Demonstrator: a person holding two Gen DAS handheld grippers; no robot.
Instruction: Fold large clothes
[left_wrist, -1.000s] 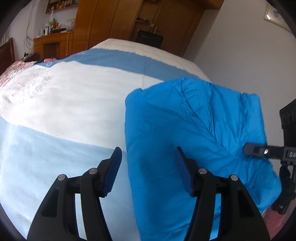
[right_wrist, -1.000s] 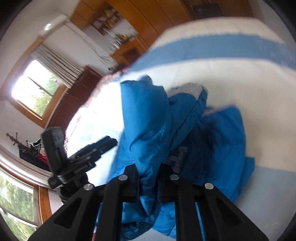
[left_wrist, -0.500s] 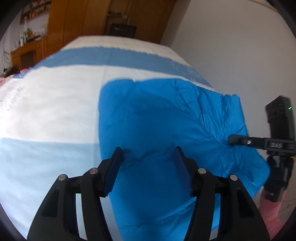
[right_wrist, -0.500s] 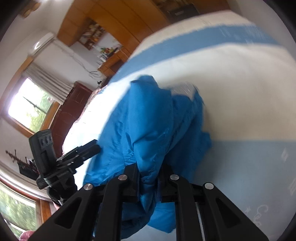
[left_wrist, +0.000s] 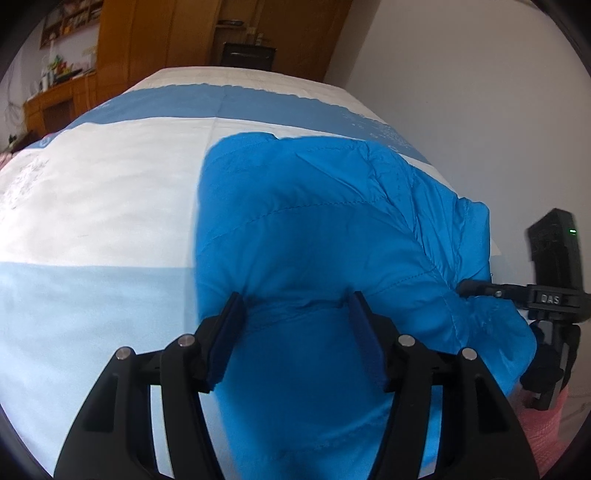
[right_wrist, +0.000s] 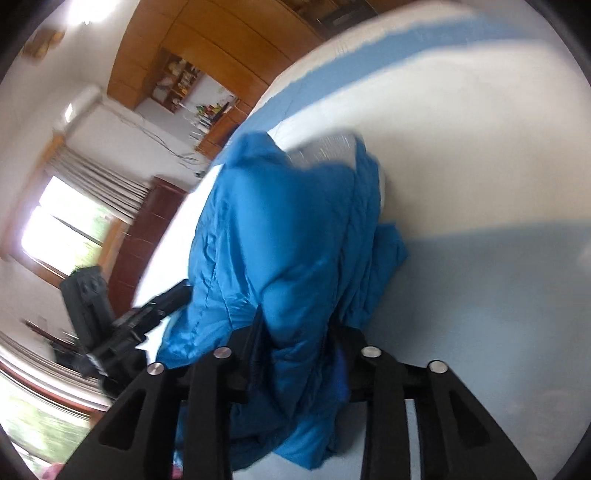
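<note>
Puffy jacket fold, one side loose

My right tool (right_wrist: 295, 339) pinches the blue jacket (left_wrist: 314, 236); my left tool (left_wrist: 295, 314) gapes wide, so that slippery fabric could slump on the bed (left_wrist: 92, 206).

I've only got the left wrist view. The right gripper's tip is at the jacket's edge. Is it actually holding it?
Observer: It looks so. In the right wrist view a thick bunch of the jacket fills the gap between the right gripper fingers.
Operator: Any lining showing on that side?
Observer: A grey patch shows at the jacket's far end.
Operator: And the jacket's right edge?
Observer: Several layers show along it, over the pale blue band of the bed.
</note>
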